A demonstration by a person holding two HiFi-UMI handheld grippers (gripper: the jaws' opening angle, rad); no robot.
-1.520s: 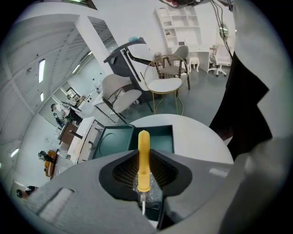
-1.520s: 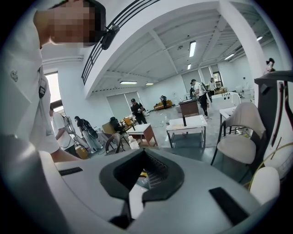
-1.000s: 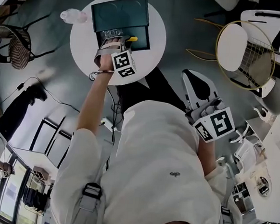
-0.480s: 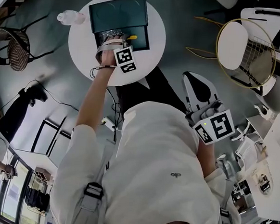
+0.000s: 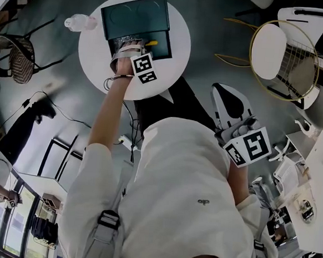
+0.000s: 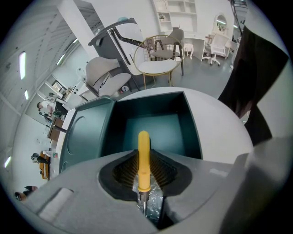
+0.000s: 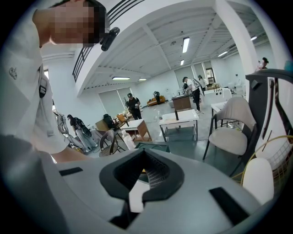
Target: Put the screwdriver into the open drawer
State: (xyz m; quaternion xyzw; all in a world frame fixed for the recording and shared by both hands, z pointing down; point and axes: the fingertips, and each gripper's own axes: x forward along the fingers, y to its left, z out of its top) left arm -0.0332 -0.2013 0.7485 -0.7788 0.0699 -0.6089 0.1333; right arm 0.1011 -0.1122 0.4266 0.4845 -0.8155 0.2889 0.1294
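the screwdriver [image 6: 143,157] is pinched between the jaws of the left gripper [image 6: 143,172], its yellow handle pointing out over the open teal drawer [image 6: 194,128] on the round white table [image 6: 224,132]. the left arm is stretched forward. the right gripper [image 5: 240,136] hangs by the hip, jaws slightly apart and empty. grey floor [image 5: 214,24], a chair [image 5: 267,53] nearby.

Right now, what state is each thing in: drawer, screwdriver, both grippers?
drawer: open, nothing visible inside.
screwdriver: clamped between jaws, yellow handle pointing over the drawer.
left gripper: shut on the screwdriver.
right gripper: jaws slightly apart, empty, held away from the table.
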